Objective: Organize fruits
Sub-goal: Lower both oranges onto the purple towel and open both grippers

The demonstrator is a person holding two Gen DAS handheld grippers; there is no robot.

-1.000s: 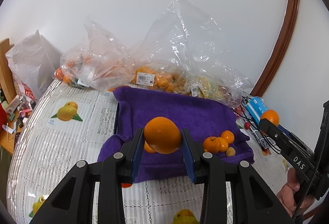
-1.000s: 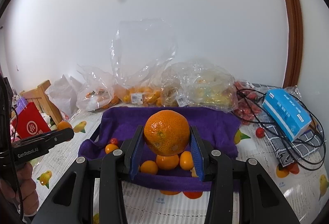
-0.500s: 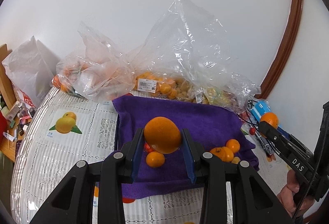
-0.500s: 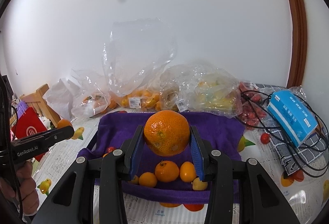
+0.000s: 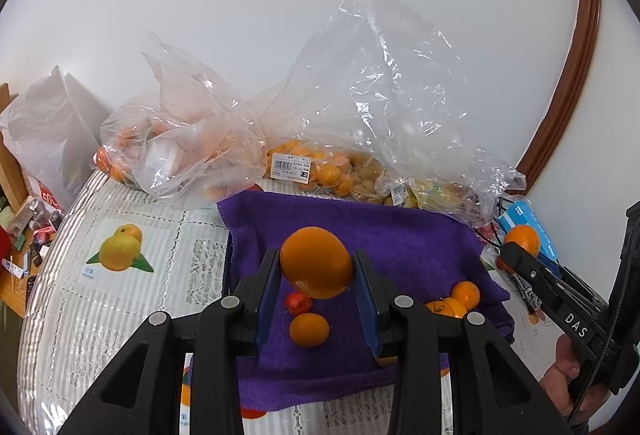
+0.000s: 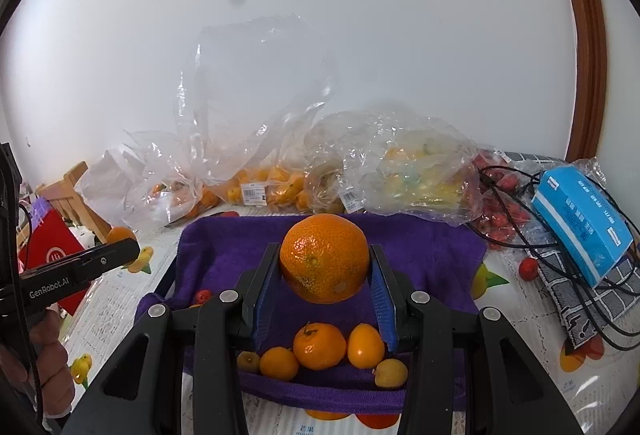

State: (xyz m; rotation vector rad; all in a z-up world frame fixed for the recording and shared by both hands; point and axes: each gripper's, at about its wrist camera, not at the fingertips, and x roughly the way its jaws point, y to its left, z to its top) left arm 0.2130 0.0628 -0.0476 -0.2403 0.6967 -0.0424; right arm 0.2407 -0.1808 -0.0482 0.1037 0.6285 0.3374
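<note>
1. The left tool [image 5: 316, 267] is clamped on a smooth orange [image 5: 316, 262], its blue pads pressing the fruit from both sides. The fruit is held in the air above the purple towel [image 5: 400, 235].
2. The right tool [image 6: 324, 263] is clamped on a larger, dimpled mandarin [image 6: 324, 258], which is also held off the surface, above the middle of the same towel.
3. The towel lies spread on a tabletop [image 5: 120, 307] covered with a cloth printed with fruit pictures.
4. In the left wrist view, a small red fruit [image 5: 298, 304] and a small orange fruit [image 5: 309, 329] lie just beside each other on the towel below the held orange. A cluster of small orange fruits [image 5: 460, 297] sits near the towel's right edge.
5. In the right wrist view, that cluster lies at the towel's near edge: a stemmed mandarin [image 6: 319, 346] in the middle, an oval orange fruit [image 6: 365, 345] touching it on the right, a smaller orange one [image 6: 279, 363] on the left, and two yellowish small fruits at the ends.
6. Clear plastic bags [image 6: 260, 171] with orange and yellow fruit, some with price labels, stand along the wall behind the towel.
7. A blue tissue pack [image 6: 580, 223] rests on the right, with black cables [image 6: 516, 195] looped over it and over a bag of red fruit. One red fruit [image 6: 528, 269] lies loose on the tabletop nearby.
8. Each view shows the other tool at its edge, held in a person's hand [image 6: 48, 367].
</note>
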